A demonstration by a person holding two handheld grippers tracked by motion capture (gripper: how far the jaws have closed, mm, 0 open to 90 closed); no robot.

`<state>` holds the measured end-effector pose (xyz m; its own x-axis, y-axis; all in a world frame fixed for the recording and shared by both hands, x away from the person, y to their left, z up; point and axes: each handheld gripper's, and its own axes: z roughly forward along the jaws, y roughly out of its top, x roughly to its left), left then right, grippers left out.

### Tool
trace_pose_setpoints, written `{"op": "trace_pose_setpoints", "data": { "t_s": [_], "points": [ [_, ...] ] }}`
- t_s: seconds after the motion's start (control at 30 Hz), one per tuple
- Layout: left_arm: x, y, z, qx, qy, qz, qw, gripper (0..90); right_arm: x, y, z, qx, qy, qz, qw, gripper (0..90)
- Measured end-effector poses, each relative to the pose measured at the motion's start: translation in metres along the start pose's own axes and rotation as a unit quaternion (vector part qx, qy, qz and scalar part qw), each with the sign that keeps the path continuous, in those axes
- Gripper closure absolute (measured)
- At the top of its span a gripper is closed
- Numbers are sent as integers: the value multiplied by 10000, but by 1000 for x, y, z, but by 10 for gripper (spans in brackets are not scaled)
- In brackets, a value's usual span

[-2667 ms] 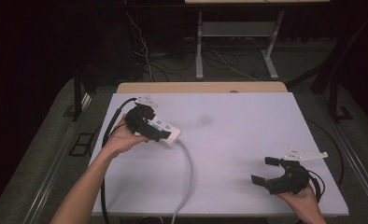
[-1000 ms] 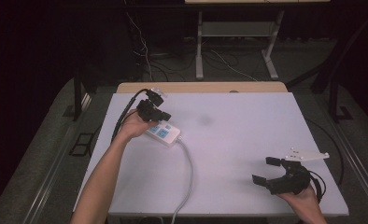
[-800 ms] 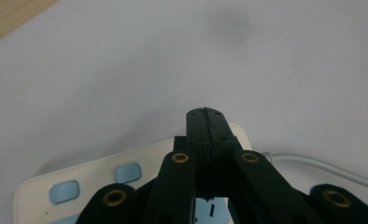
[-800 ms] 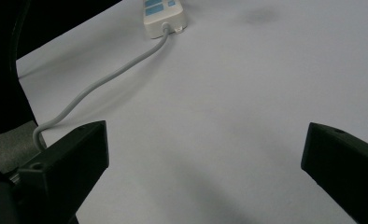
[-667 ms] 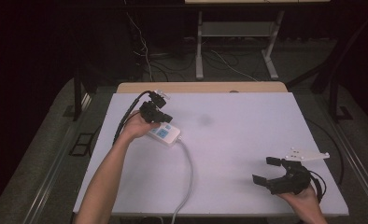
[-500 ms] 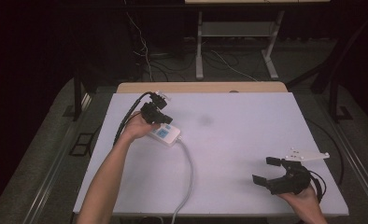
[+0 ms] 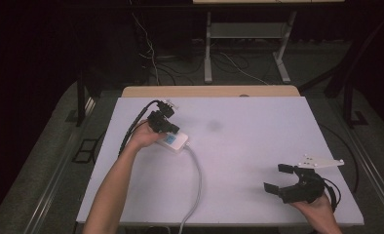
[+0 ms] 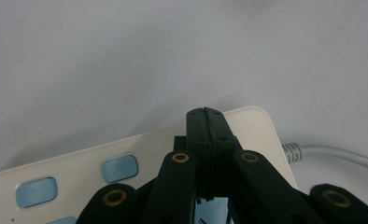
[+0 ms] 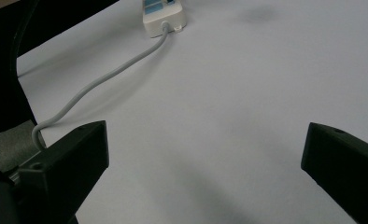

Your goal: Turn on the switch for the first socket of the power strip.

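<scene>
Bare table (image 7: 258,146) between grippers; only power strip (image 7: 173,140) and cord (image 7: 198,180) at left.

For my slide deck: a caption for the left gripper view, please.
Left gripper, fingers shut, over a white power strip with blue buttons.

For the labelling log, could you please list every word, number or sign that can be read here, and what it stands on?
No words or numbers can be read.
Power sign: on a blue button of the white power strip, left gripper view.
Neighbouring blue button: no mark can be made out.
Blue patch on the power strip in the high view: too small to read.
Left tongs, right tongs: no text.
</scene>
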<state>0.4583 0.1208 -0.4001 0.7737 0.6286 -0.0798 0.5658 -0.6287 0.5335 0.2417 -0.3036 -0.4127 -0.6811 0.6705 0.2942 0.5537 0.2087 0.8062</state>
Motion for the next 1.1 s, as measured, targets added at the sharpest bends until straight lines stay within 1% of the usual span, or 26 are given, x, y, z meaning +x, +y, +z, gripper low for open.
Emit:
{"op": "trace_pose_setpoints", "data": {
  "t_s": [0.1,0.23,0.33,0.37,0.4,0.43,0.47,0.5,0.53,0.6,0.67,0.77,0.83,0.87,0.9,1.0,1.1],
  "points": [
    [0,-1,0,-21,-4,24,10000,891,-1,0,-2,-54,-26,3,10000,4],
    [2,-4,1,-104,-65,-106,9999,893,-3,0,-4,-74,-46,19,10000,4],
    [2,-5,2,-129,-55,-193,9997,894,-3,0,-5,-78,-46,7,10000,4],
    [1,-5,2,-122,-52,-169,9998,894,-3,0,-5,-79,-46,6,10000,4],
    [-1,-4,5,-119,-147,-181,9997,895,-3,0,-5,-84,-48,13,10000,4],
    [-3,-3,5,-123,-70,-135,9998,895,-3,0,-5,-91,-50,19,9999,4],
    [-3,-3,5,-123,-70,-135,9998,895,-3,0,-5,-91,-50,19,9999,4],
    [-4,-3,5,-101,-37,-88,9999,895,-3,0,-5,-95,-54,22,9999,4],
    [-3,-3,5,-103,-54,-98,9999,896,-3,0,-5,-96,-57,27,9999,4],
    [1,-5,5,-168,-194,-253,9993,896,-2,0,-5,-100,-64,29,9999,4],
    [4,-8,5,-253,-276,-344,9987,897,-1,0,-6,-117,-64,11,9999,4],
    [4,-11,5,-337,-280,-410,9982,898,-1,0,-6,-125,-59,-15,9999,4],
    [9,-15,5,-419,-426,-599,9964,899,-1,0,-6,-113,-61,5,9999,4],
    [10,-17,6,-469,-472,-652,9957,899,-1,0,-6,-122,-59,-9,9999,4],
    [10,-17,6,-485,-454,-633,9958,899,-1,0,-6,-122,-59,-9,9999,4],
    [5,-15,5,-437,-304,-533,9972,898,-1,0,-7,-145,-65,-10,9999,4],
    [5,-15,5,-440,-310,-574,9969,898,-1,0,-6,-121,-66,-12,9999,4]
  ]
}}
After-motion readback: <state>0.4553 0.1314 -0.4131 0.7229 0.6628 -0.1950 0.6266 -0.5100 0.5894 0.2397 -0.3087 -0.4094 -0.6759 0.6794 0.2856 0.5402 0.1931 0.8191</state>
